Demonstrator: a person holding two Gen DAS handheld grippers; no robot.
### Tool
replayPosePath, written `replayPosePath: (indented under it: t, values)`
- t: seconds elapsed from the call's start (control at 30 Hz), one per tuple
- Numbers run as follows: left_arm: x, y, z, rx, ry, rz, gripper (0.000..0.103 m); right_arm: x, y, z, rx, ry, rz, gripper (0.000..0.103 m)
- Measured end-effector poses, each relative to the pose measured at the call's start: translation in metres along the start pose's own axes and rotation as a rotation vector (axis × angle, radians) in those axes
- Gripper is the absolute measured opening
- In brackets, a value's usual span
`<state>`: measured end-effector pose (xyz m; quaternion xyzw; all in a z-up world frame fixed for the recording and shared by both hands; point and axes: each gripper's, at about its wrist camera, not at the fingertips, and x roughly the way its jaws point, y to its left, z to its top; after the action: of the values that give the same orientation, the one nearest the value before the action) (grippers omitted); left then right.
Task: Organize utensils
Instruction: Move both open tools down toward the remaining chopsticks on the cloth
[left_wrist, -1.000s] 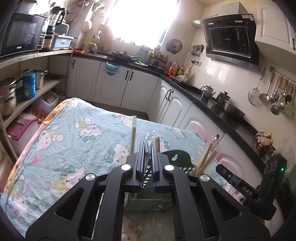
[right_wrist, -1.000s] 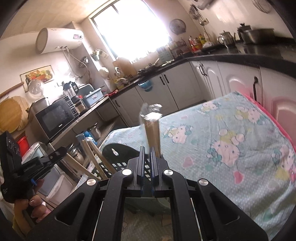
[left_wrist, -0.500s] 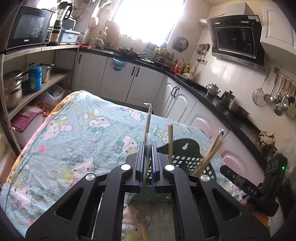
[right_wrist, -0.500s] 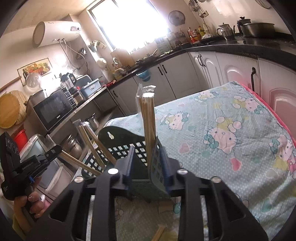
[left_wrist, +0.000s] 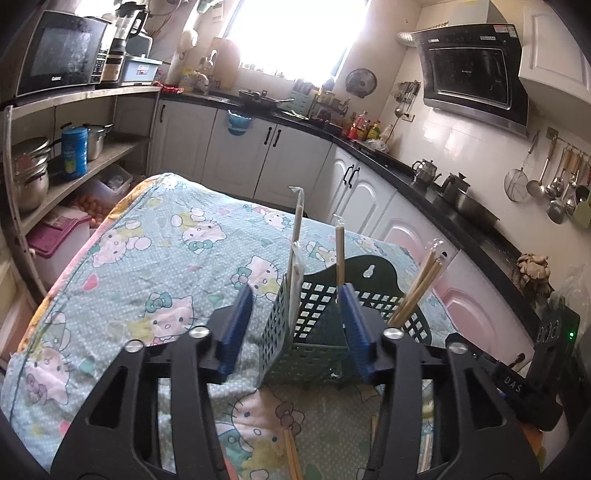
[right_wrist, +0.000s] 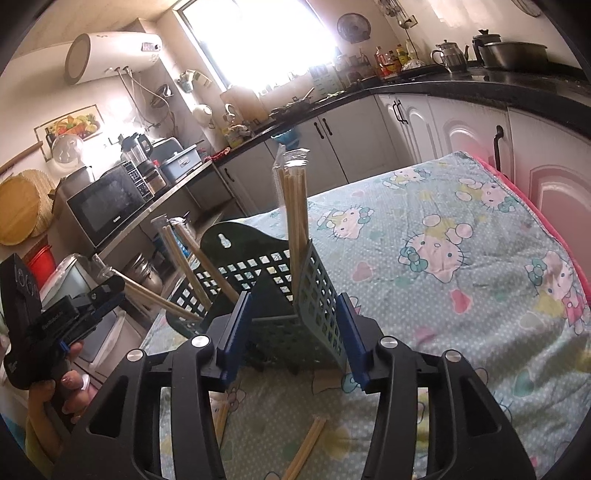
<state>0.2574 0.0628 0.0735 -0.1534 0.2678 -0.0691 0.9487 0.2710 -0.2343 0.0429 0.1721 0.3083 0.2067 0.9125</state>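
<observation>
Both your left tongs (left_wrist: 295, 325) and right tongs (right_wrist: 291, 332) stand apart, empty, around the green utensil basket (left_wrist: 314, 317) at frame centre. Wrapped chopsticks (right_wrist: 293, 221) stand inside it (release looks done). Next, probably fetch the loose chopsticks (right_wrist: 306, 446) lying on the counter (right_wrist: 443, 258), bottom centre.

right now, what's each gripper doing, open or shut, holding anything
Left gripper: open, holding nothing; the green basket sits between its fingers.
Right gripper: open, holding nothing; the wrapped chopsticks stand in the basket.
</observation>
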Motion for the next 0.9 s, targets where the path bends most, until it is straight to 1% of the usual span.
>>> replayPosePath:
  t: [0.03, 0.1, 0.17, 0.2, 0.27, 0.33, 0.37, 0.47, 0.9]
  values:
    - [-0.001, -0.001, -0.001, 0.002, -0.001, 0.001, 0.052, -0.001, 0.001, 0.000, -0.005, 0.002, 0.000, 0.046]
    - [-0.004, -0.003, -0.003, 0.009, 0.000, -0.002, 0.055, -0.003, 0.004, -0.002, -0.018, 0.008, -0.001, 0.048]
    - [-0.007, -0.004, -0.007, 0.012, 0.005, 0.004, 0.063, -0.007, 0.006, -0.004, -0.017, 0.013, 0.002, 0.056]
    - [-0.009, -0.004, -0.008, 0.011, 0.005, 0.007, 0.065, -0.008, 0.007, -0.005, -0.013, 0.014, 0.008, 0.058]
    - [-0.012, -0.003, -0.012, 0.004, 0.006, 0.010, 0.078, -0.013, 0.009, -0.007, -0.016, 0.017, 0.013, 0.062]
    - [-0.016, -0.001, -0.016, -0.003, 0.009, 0.011, 0.086, -0.017, 0.012, -0.009, -0.026, 0.019, 0.011, 0.065]
    - [-0.018, 0.000, -0.018, -0.005, 0.013, 0.009, 0.088, -0.019, 0.014, -0.010, -0.030, 0.020, 0.009, 0.068]
    - [-0.024, 0.002, -0.027, -0.009, 0.016, 0.012, 0.091, -0.025, 0.019, -0.015, -0.040, 0.025, 0.004, 0.070]
    - [-0.043, 0.020, -0.054, -0.066, 0.033, 0.004, 0.091, -0.038, 0.030, -0.039, -0.096, 0.073, -0.016, 0.071]
